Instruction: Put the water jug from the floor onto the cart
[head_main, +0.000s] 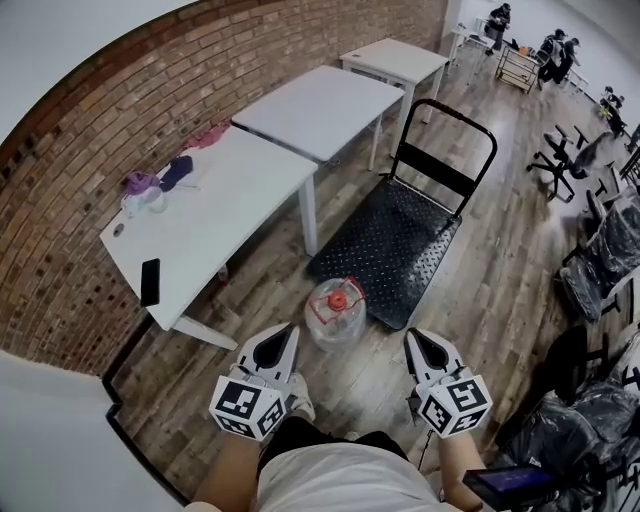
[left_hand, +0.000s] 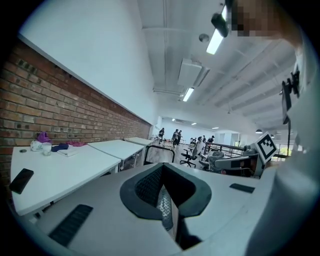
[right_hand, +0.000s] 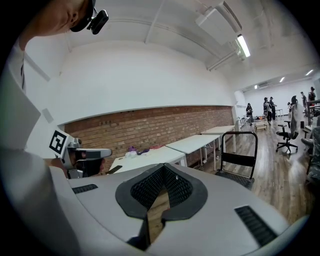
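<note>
Our left gripper (head_main: 288, 332) and right gripper (head_main: 413, 338) both have their jaws pressed together with nothing between them, and they hang low in front of us, one to each side of the water jug (head_main: 336, 312). We judge this to be the approach, with no grasp begun: neither gripper touches the jug, which stands upright on the wooden floor (head_main: 480, 270), ahead of the fingertips and just beside the near corner of the cart (head_main: 385, 245); whether it touches the cart's edge we cannot tell. The cart's black studded deck lies bare, with its handle upright at the far end, so the lift looks short. The next move, as we read it, calls for bringing both grippers down and in to the jug, and either parting the jaws for the narrow neck or squeezing the round body between the two grippers, since that body looks too wide for one pair of jaws. The jug is clear plastic, rounded, with a red cap on top and a reddish fitting about the neck; how full it is we cannot make out
</note>
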